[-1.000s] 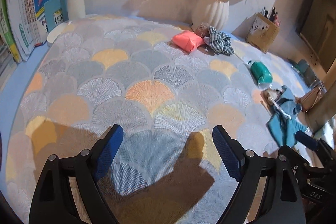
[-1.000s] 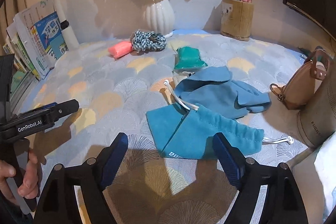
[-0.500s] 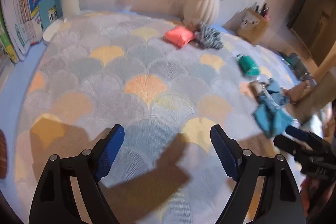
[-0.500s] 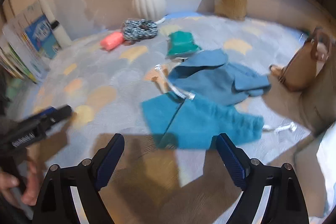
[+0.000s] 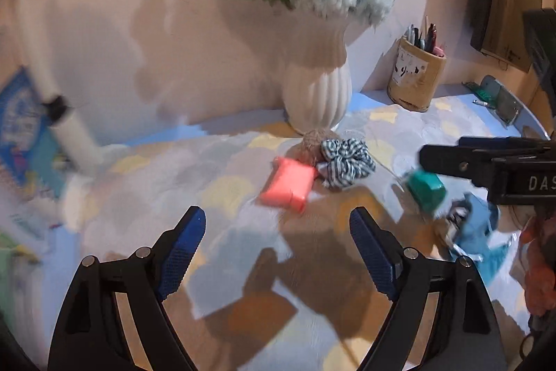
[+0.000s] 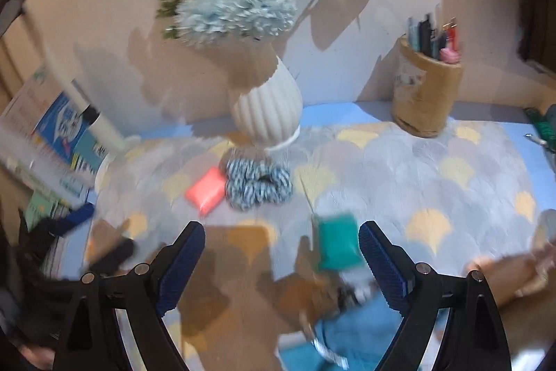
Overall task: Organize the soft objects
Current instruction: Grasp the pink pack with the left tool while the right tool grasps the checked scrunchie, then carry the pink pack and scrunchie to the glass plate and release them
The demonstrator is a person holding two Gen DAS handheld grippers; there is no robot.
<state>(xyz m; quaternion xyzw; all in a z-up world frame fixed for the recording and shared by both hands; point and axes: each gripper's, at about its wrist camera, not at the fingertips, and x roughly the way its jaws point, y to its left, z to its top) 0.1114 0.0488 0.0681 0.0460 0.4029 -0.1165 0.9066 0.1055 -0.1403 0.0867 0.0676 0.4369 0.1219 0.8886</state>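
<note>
White ribbed vase (image 6: 266, 113) holds flowers (image 6: 236, 11); pen cup (image 6: 425, 96) holds pens (blurred). Left gripper (image 5: 276, 251) and right gripper (image 6: 281, 254): jaws spread, empty.

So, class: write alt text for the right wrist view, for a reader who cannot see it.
Open right gripper holding nothing above a patterned cloth, near a teal pouch. Beyond lie a striped scrunchie and pink pouch, before a white vase.

Bench (image 5: 146, 183) bare at near left; vase (image 5: 314, 93), pen holder (image 5: 415, 79) and books (image 6: 52, 141) block rear edge.
</note>
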